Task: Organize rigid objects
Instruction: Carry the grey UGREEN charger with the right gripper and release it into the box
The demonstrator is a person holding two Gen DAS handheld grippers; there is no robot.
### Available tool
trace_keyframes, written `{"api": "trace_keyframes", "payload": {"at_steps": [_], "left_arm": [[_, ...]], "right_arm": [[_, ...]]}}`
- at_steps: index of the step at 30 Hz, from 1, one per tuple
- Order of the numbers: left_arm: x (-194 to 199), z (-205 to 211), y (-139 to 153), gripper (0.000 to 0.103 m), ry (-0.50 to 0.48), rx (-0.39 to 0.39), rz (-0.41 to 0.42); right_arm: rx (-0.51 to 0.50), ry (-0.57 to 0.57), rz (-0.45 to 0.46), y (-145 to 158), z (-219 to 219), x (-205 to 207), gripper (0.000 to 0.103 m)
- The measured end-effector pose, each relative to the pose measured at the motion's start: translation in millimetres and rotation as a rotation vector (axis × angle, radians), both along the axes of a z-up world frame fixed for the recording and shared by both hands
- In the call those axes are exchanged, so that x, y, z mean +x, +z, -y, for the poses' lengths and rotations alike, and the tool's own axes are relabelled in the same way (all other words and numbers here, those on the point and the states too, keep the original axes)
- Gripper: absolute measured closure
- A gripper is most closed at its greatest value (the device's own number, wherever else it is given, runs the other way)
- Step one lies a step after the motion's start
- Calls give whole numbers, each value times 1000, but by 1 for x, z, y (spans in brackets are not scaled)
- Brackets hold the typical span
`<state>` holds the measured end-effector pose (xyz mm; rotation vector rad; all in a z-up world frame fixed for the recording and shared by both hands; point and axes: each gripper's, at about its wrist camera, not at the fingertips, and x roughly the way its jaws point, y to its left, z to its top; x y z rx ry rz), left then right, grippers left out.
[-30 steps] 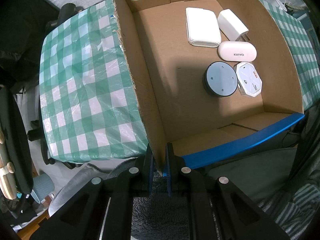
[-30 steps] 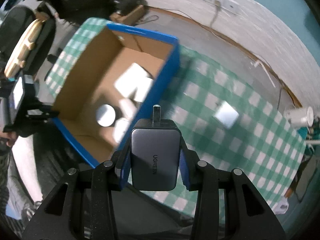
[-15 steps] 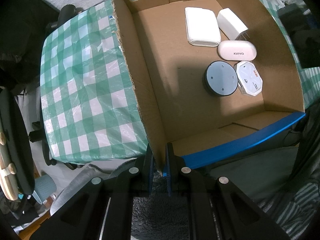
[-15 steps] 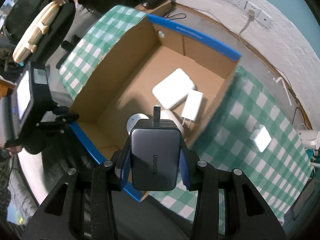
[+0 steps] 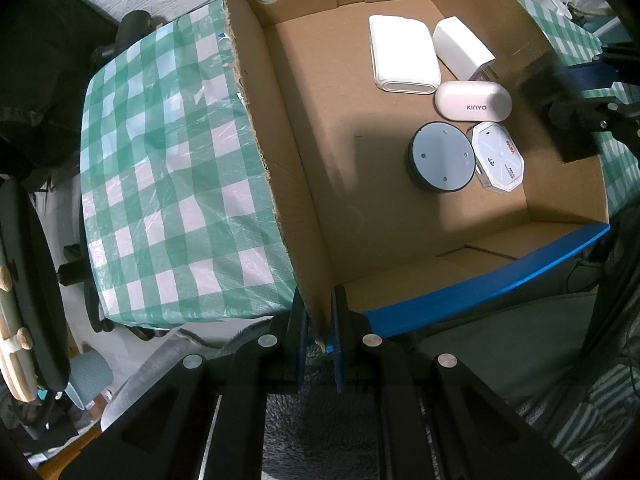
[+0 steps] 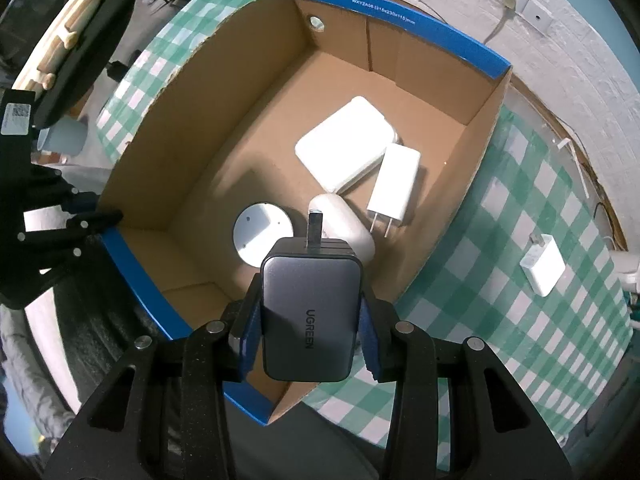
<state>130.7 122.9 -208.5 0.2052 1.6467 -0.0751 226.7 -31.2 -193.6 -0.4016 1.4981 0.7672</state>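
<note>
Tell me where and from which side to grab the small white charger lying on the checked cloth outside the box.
Grip the small white charger across its two long flat sides, coming from straight above. It lies flat on the checked cloth with open cloth all round, and its prongs stick out of the end nearer the wall, so stay on the body.

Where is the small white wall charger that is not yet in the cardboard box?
In the right wrist view, the small white wall charger lies alone on the green checked tablecloth, right of the cardboard box, near the table's far edge.
</note>
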Motion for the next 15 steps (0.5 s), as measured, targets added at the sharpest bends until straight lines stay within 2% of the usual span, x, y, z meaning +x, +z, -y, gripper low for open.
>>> {"api": "trace_keyframes", "payload": {"at_steps": [4,9,15], "left_arm": [[-1,0,0,94,-4,6,3],[-1,0,0,93,-5,3,3],[-2,1,0,93,-6,5,4]], "right_arm": [[-12,1,45,5,3,2,62],[29,-33,36,13,12,7,61],[47,-58,45,24,23,9,53]]}}
